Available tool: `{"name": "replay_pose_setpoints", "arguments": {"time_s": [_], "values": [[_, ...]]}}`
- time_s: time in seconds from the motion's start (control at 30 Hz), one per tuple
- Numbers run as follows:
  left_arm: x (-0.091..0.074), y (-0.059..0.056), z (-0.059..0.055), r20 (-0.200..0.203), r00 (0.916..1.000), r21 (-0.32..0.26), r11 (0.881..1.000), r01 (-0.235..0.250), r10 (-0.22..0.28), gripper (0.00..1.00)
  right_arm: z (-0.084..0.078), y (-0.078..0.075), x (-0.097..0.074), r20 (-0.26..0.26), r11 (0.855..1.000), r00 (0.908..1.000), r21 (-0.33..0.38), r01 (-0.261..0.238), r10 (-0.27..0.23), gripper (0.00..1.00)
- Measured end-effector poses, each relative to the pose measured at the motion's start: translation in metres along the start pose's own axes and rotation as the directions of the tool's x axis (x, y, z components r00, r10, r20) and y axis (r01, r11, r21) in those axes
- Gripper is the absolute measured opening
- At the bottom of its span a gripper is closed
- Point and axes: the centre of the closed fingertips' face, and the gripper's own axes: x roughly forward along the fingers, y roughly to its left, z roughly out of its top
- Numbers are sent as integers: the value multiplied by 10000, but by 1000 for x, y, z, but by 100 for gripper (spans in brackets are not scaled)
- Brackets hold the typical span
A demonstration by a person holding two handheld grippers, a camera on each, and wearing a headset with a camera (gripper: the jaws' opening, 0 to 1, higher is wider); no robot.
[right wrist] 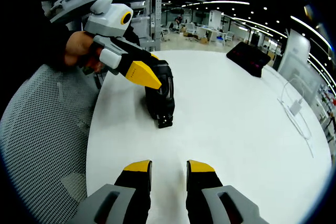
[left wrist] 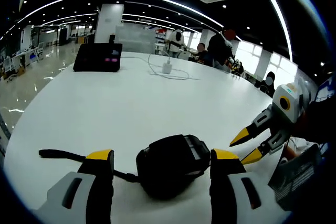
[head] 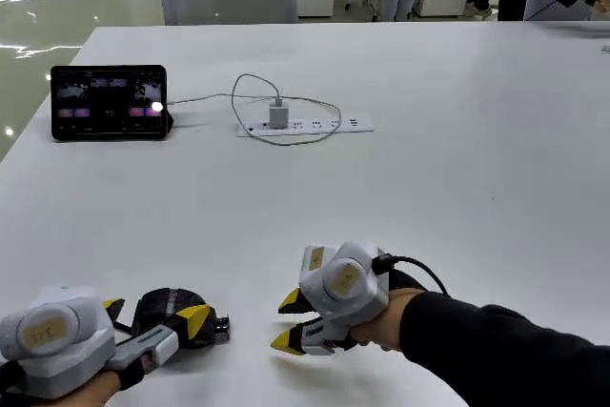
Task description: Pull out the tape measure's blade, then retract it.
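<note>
A black tape measure (head: 167,304) lies on the white table (head: 400,169) near its front edge, blade drawn in, with the hook end (right wrist: 165,121) facing the right gripper. Its black wrist strap (left wrist: 58,156) trails off to one side. My left gripper (head: 157,312) is open and its yellow-tipped jaws straddle the case (left wrist: 173,166); whether either jaw touches it I cannot tell. My right gripper (head: 289,321) hovers a short way to the right, open by a narrow gap with nothing between its fingertips (right wrist: 139,166), pointing at the tape measure (right wrist: 157,95).
A dark tablet (head: 109,102) stands at the far left of the table. A white power strip (head: 305,125) with a charger and looped cable lies at the far middle. A grey mesh chair (right wrist: 42,145) is beside the table's front edge. People stand beyond the far edge.
</note>
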Motion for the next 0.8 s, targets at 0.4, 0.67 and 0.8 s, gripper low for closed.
{"name": "replay_pose_setpoints", "arguments": {"time_s": [0.4, 0.67, 0.8], "values": [[-17, -23, -11, -1051, 9782, 2024, 9592, 1972, -1789, 83, -28, -9, -36, 328, 9913, 9959, 1043, 805, -843, 27], [-28, -15, -13, -1488, 9537, 1590, 9456, 2839, -2613, 87, -39, -15, -53, 273, 9827, 9919, 1414, 1193, -1244, 32], [-34, -4, -12, -1554, 9512, 1887, 9371, 2936, -2668, 89, -47, -18, -60, 201, 9804, 9896, 1406, 1380, -1422, 36]]}}
